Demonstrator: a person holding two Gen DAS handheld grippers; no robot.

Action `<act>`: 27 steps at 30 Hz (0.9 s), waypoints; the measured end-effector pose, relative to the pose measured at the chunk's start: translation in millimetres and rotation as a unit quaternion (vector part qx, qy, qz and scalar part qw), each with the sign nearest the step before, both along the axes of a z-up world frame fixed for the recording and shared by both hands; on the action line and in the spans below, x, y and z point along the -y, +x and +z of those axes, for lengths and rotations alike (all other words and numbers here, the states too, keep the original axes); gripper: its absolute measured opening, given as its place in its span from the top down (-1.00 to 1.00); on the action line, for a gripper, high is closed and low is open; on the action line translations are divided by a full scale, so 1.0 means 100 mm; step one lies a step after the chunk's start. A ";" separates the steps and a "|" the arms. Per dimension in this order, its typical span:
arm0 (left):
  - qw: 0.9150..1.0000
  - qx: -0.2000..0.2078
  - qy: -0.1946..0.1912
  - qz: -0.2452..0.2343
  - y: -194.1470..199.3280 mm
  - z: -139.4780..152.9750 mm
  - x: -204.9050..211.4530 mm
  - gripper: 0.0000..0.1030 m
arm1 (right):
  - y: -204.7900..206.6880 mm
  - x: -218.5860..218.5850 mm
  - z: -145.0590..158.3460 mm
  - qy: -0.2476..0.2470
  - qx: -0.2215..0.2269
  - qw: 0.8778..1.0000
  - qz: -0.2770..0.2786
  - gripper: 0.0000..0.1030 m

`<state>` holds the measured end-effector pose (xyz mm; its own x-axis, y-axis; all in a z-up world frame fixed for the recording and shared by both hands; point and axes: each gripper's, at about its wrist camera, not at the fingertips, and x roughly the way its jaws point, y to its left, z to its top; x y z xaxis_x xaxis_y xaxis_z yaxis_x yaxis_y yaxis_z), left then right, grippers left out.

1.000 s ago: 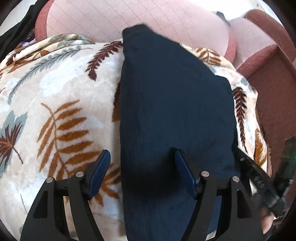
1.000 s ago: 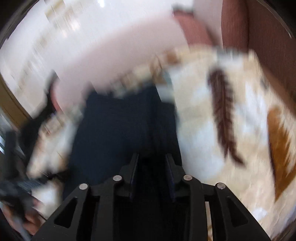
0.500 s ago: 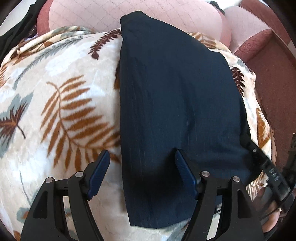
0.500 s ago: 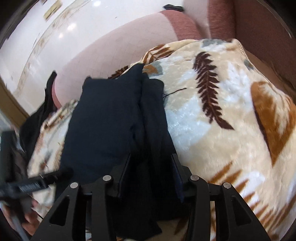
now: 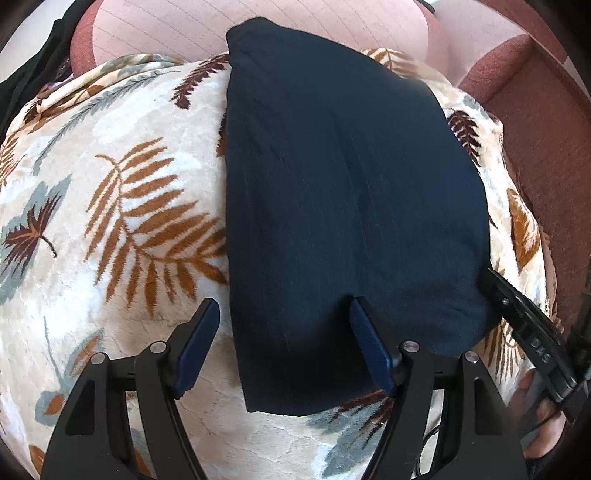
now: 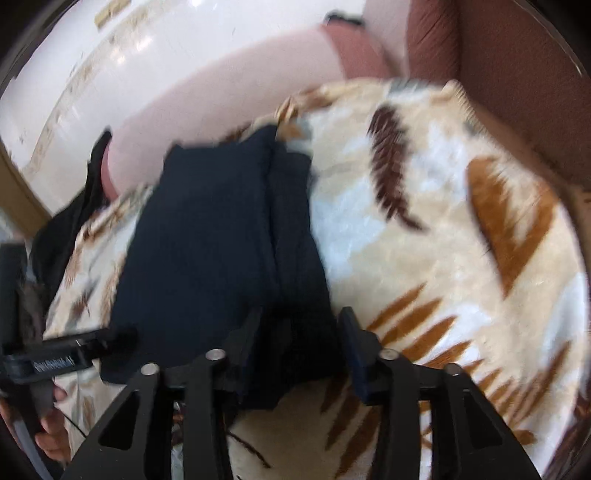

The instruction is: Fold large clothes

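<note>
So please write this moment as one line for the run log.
garment: dark navy garment folded, lying on leaf-print blanket | left gripper: open over its near edge | right gripper: jaws just closing, astride its near edge, grip unclear

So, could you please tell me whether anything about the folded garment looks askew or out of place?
Slightly. The dark navy garment lies folded on the leaf-print blanket, but its far end pokes past the blanket onto the pink cushion, and the near edge runs slanted rather than square. No damage shows.
</note>
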<state>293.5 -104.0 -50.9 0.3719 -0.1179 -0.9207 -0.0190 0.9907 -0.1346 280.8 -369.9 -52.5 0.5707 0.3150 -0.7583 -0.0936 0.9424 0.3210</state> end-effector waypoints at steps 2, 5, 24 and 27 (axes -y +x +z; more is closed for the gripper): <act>1.000 0.002 0.004 -0.002 -0.01 0.01 0.02 -0.42 | -0.01 0.03 0.06 -0.003 0.009 1.000 -0.003 0.90; 1.000 0.004 0.012 -0.006 -0.03 0.03 0.05 -0.42 | -0.05 0.13 0.11 0.018 0.015 1.000 -0.009 0.98; 0.999 0.007 -0.029 0.029 -0.13 0.07 -0.27 -0.41 | -0.08 -0.04 0.32 -0.021 0.010 1.000 0.020 0.27; 0.999 0.015 -0.034 0.023 -0.13 0.12 -0.24 -0.41 | -0.12 -0.01 0.36 0.000 0.020 1.000 0.014 0.27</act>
<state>280.6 -79.6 -38.4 0.4056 -0.1630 -0.8994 -0.0589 0.9773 -0.2036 268.9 -369.2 -16.6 0.5913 0.3324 -0.7348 -0.1336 0.9389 0.3172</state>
